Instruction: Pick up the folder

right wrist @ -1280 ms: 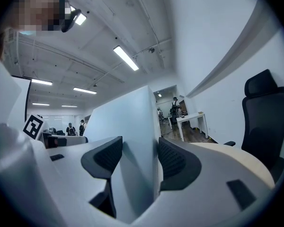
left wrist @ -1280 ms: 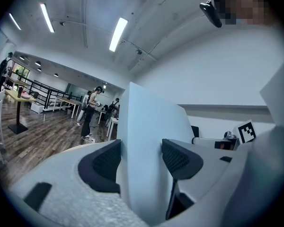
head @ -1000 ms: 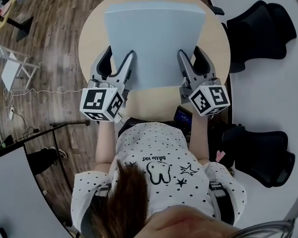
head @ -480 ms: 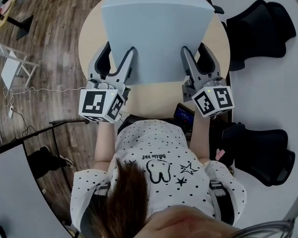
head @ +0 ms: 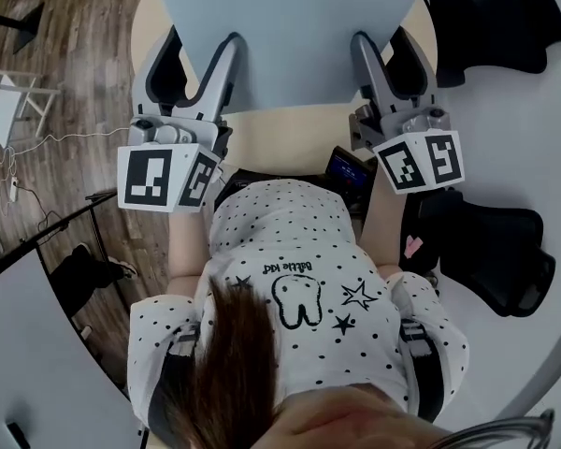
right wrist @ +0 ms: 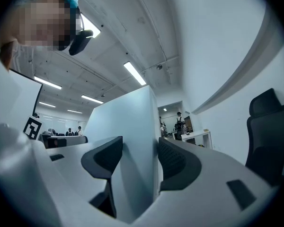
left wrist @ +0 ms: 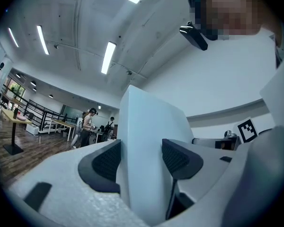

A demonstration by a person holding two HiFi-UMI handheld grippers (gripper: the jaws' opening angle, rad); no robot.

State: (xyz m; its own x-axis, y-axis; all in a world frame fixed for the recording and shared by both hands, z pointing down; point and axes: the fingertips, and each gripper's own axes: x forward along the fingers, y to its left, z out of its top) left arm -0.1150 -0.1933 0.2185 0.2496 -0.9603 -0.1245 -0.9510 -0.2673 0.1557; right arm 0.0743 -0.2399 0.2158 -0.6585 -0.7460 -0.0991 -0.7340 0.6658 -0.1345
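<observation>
The folder (head: 290, 26) is a large pale blue-grey sheet, lifted off the round table (head: 290, 137) and filling the top of the head view. My left gripper (head: 198, 52) is shut on its near left edge, my right gripper (head: 383, 50) on its near right edge. In the left gripper view the folder (left wrist: 146, 136) stands upright, pinched between the two dark pads of the left gripper (left wrist: 141, 161). The right gripper view shows the same: the folder (right wrist: 128, 122) clamped in the right gripper (right wrist: 139, 157). The folder's far edge is cut off by the frame.
Only a strip of the light wooden table shows below the folder. Black office chairs stand at the upper right (head: 494, 12) and lower right (head: 491, 251). A dark device (head: 351, 169) sits by the table's near edge. Wooden floor with a cable (head: 47, 171) lies left.
Both grippers have risen together with the folder, bringing it off the table and closer to the head camera. It now hides most of the tabletop.
</observation>
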